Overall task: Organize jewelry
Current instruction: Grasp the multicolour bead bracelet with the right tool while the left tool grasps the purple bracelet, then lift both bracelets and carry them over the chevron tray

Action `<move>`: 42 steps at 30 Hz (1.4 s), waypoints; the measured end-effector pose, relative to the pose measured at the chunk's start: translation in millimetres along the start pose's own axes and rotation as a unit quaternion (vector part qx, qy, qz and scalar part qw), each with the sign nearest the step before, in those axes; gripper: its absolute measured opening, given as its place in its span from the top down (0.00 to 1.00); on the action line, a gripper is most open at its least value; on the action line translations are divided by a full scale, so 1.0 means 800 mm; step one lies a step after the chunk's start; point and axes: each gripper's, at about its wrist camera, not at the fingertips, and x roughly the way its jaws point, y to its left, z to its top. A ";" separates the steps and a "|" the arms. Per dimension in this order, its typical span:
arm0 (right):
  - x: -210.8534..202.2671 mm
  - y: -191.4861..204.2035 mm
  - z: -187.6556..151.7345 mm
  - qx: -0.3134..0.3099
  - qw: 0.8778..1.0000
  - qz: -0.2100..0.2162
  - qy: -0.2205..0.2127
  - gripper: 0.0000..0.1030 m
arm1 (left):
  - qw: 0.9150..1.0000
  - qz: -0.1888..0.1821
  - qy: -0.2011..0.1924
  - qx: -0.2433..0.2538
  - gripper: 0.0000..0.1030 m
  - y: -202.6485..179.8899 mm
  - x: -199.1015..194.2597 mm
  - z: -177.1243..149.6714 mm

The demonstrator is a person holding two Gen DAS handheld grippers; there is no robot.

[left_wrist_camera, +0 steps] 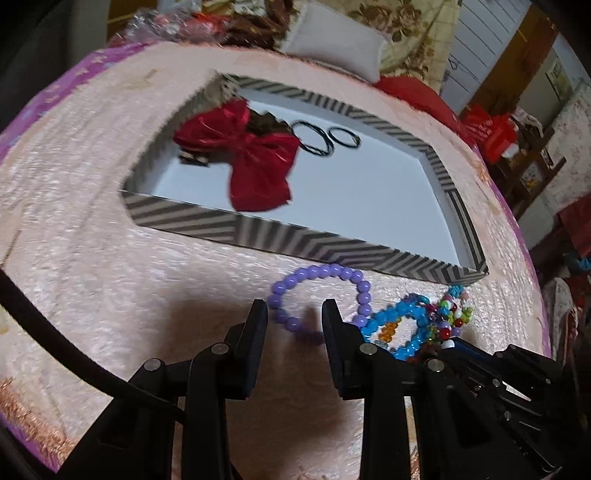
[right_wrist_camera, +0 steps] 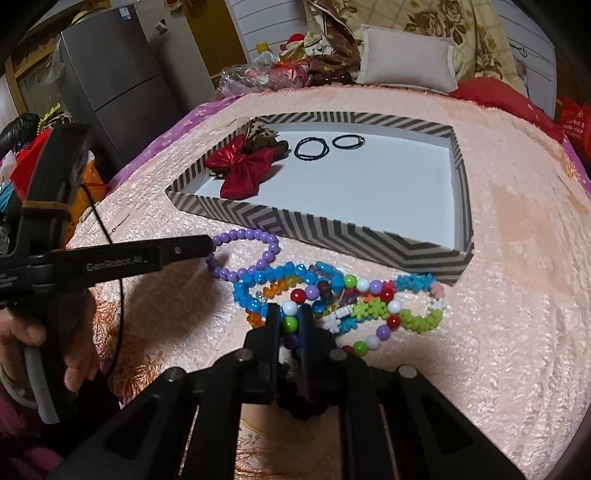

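Observation:
A striped tray (left_wrist_camera: 288, 236) (right_wrist_camera: 332, 232) lies on the pink cover. It holds a red bow (left_wrist_camera: 255, 158) (right_wrist_camera: 243, 166), a brown hair clip (right_wrist_camera: 264, 138) and two black hair bands (left_wrist_camera: 314, 138) (right_wrist_camera: 312, 147). A purple bead bracelet (left_wrist_camera: 321, 275) (right_wrist_camera: 255, 236) lies in front of the tray. My left gripper (left_wrist_camera: 294, 314) (right_wrist_camera: 210, 253) is open, its fingers straddling the bracelet's near side. Beside it lies a pile of blue and multicolored bead bracelets (left_wrist_camera: 417, 325) (right_wrist_camera: 332, 295). My right gripper (right_wrist_camera: 289, 321) is shut on a multicolored bead bracelet (right_wrist_camera: 290, 325) in that pile.
A white pillow (right_wrist_camera: 406, 61), floral bedding (right_wrist_camera: 461, 26) and a plastic bag of items (right_wrist_camera: 258, 74) sit at the bed's far edge. A grey fridge (right_wrist_camera: 110, 77) stands to the left. A red bag (left_wrist_camera: 491, 129) is beyond the right edge.

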 end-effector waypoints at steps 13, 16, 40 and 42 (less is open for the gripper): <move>0.001 -0.003 0.001 0.012 1.000 0.013 -0.001 0.91 | 1.000 0.003 -0.006 0.008 0.93 0.007 0.007 0.000; -0.003 -0.004 0.002 0.013 1.000 0.013 -0.004 0.91 | 1.000 -0.001 -0.018 0.009 0.93 0.009 -0.008 -0.003; -0.053 -0.008 0.031 0.051 0.994 0.080 -0.058 0.90 | 0.995 0.011 -0.086 0.042 0.93 -0.014 -0.103 0.027; -0.055 -0.008 0.035 0.055 0.993 0.088 -0.061 0.90 | 0.995 0.012 -0.089 0.043 0.93 -0.017 -0.105 0.030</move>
